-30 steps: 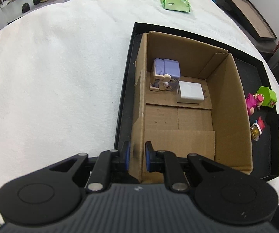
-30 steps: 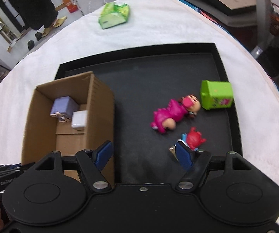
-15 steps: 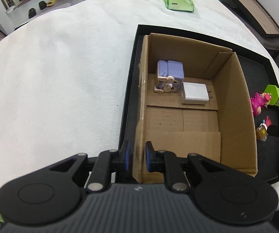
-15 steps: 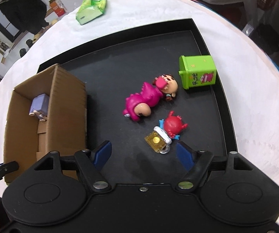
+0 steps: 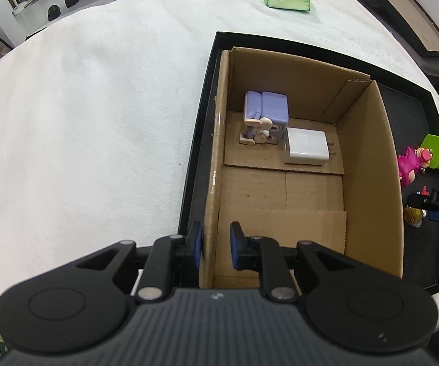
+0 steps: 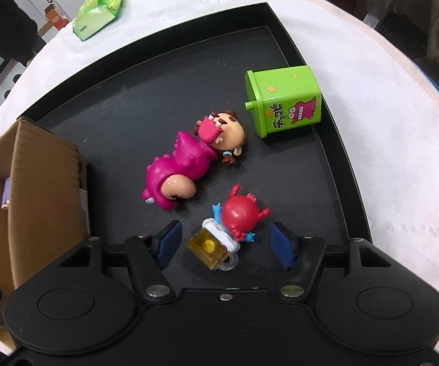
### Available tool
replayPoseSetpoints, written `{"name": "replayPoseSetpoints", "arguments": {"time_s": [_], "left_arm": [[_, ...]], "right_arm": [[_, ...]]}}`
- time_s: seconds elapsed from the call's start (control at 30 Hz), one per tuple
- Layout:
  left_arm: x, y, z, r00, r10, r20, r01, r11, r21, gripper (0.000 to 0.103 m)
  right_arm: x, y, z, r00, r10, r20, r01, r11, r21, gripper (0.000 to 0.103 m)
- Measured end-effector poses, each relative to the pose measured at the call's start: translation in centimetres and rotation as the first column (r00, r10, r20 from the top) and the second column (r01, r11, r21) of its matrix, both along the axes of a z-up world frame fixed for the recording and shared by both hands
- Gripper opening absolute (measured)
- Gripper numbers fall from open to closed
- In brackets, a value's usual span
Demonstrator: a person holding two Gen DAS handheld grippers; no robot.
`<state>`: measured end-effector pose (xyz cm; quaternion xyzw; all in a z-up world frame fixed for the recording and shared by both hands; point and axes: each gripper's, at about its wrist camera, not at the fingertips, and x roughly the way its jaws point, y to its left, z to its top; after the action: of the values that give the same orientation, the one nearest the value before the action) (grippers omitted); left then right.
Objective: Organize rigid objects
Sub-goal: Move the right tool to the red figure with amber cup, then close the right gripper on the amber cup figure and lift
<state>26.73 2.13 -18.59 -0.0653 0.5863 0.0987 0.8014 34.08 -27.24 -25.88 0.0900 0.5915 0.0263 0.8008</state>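
Beside the cardboard box (image 6: 33, 189) lie three toys; two sit inside. Left gripper (image 5: 216, 245) pinches its wall; right gripper (image 6: 224, 242), closing, is spread around the red toy (image 6: 237, 216).

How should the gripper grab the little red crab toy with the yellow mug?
Probably best to pinch the red crab toy across its round red body, coming straight down from above, since it lies flat on the black tray. The right gripper already straddles it; its jaws have just been closing, but don't touch it yet. The clear mug handle looks too thin to grip.
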Motion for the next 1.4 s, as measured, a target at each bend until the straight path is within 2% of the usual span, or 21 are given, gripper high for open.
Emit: {"name": "replayPoseSetpoints", "arguments": {"time_s": [0.1,0.33,0.53,0.73,0.77,0.83,0.97,1.23,1.33,1.4], "left_arm": [[0.2,-0.1,0.0,1.000,0.004,-0.003,-0.004,1.000,0.008,0.021],[0.3,-0.4,-0.1,1.000,0.004,-0.007,-0.003,1.000,0.019,0.022],[0.2,-0.4,0.0,1.000,0.002,-0.008,-0.002,1.000,0.017,0.024],[0.3,-0.2,-0.3,1.000,0.010,-0.018,-0.010,1.000,-0.001,0.025],[0.2,-0.1,-0.2,1.000,0.012,-0.017,-0.012,1.000,-0.003,0.025],[0.1,-0.1,-0.3,1.000,0.009,-0.014,-0.009,1.000,-0.008,0.025],[0.0,0.0,-0.4,1.000,0.004,-0.022,-0.005,1.000,-0.007,0.025],[-0.6,0.6,-0.3,1.000,-0.001,-0.007,0.000,0.999,-0.035,0.025],[-0.6,0.7,-0.2,1.000,-0.004,-0.004,0.003,0.999,-0.040,0.025],[-0.6,0.7,-0.1,1.000,-0.007,0.002,0.007,0.999,-0.045,0.025]], "right_arm": [[-0.2,-0.1,-0.5,1.000,0.006,-0.012,-0.006,1.000,-0.024,0.058],[-1.7,-0.7,-0.4,0.999,0.027,-0.028,-0.029,0.997,-0.074,0.055],[-2.1,-1.1,-0.2,0.999,0.021,-0.026,-0.023,0.996,-0.086,0.035],[-2.0,-0.9,0.5,0.999,0.048,-0.010,-0.049,0.997,-0.056,0.028],[-2.1,-0.9,0.8,0.999,0.054,-0.005,-0.054,0.997,-0.059,0.025],[-2.3,-1.0,1.2,0.998,0.056,-0.016,-0.056,0.998,-0.041,0.000],[-2.6,-0.8,2.1,0.998,0.070,-0.003,-0.070,0.997,-0.029,0.000],[-2.1,-0.6,2.2,0.999,0.030,-0.012,-0.030,1.000,-0.002,0.000],[-1.7,-1.1,2.1,1.000,0.002,-0.030,-0.002,1.000,0.001,0.010],[-1.5,-1.1,2.2,1.000,-0.007,-0.026,0.007,1.000,0.015,0.023]]}}
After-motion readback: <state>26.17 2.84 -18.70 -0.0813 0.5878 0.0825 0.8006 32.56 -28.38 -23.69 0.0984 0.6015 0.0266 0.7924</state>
